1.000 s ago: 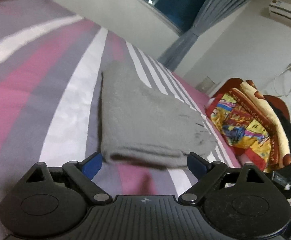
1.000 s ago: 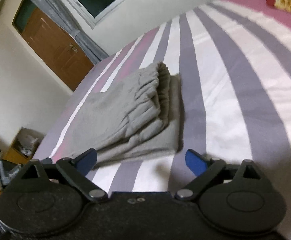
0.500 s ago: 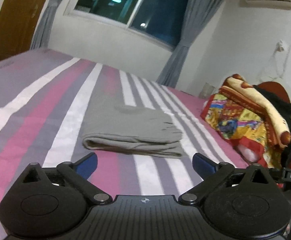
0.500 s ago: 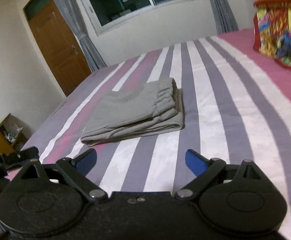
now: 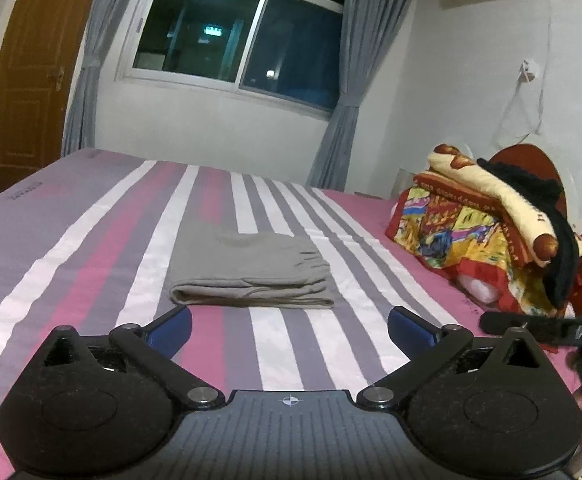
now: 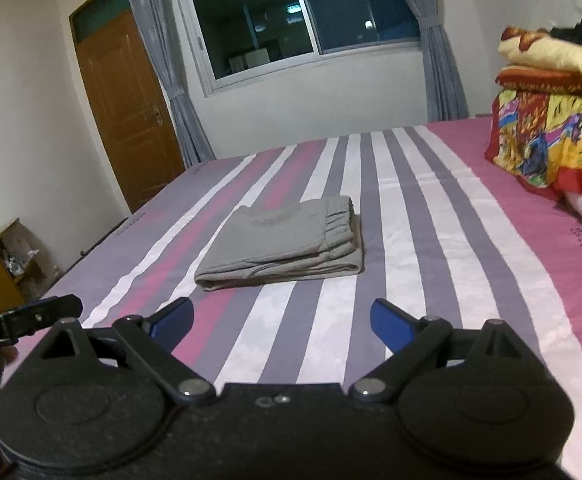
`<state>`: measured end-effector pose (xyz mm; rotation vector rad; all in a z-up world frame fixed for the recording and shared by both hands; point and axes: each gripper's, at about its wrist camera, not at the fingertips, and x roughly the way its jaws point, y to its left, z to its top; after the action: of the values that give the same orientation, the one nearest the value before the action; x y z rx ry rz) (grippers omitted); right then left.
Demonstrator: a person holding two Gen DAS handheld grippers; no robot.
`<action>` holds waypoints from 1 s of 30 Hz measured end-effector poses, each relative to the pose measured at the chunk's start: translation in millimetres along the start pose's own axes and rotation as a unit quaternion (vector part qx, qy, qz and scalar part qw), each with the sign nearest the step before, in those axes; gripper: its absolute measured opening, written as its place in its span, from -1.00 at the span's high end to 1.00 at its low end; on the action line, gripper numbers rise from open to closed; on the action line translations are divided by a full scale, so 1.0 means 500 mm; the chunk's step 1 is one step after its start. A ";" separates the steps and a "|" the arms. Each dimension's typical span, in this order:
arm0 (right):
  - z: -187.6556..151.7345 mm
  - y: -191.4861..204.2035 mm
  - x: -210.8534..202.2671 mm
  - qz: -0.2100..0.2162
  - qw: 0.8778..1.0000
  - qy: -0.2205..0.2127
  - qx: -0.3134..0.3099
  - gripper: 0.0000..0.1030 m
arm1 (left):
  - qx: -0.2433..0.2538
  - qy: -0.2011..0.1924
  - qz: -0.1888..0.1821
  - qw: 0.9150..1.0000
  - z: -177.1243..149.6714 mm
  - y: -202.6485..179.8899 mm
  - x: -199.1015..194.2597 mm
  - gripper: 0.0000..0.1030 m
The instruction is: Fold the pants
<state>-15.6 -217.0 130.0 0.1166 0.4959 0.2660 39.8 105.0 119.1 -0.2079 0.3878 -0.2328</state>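
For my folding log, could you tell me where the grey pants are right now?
The grey pants lie folded mid-bed on the striped sheet, ahead of both open grippers, left of the colourful blanket pile.

Lighting: dim indoor, cool cast; ceiling lamp reflected in dark window (image 5: 235, 36) beyond the tongs. Soft shadows. Fisheye bending at edges; slight grain.

pants (image 5: 247, 276): soft matt grey cloth | bedsheet (image 5: 91, 248): smooth striped cloth, faint sheen
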 end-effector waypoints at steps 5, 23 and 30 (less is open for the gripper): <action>-0.027 0.051 -0.024 -0.027 0.999 -0.017 -0.035 -0.84 | 0.011 -0.008 0.006 1.000 -0.010 -0.023 -0.044 -1.00; -0.040 0.083 -0.035 -0.032 0.998 -0.025 -0.051 -0.84 | 0.029 -0.016 0.017 0.999 -0.016 -0.027 -0.066 -1.00; -0.042 0.087 -0.042 -0.033 0.998 -0.031 -0.048 -0.84 | 0.033 -0.016 0.016 0.999 -0.013 -0.029 -0.064 -1.00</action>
<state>-53.4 -180.4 128.7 0.0154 0.4250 0.2197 6.1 98.8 127.9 -0.1406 0.3513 -0.2095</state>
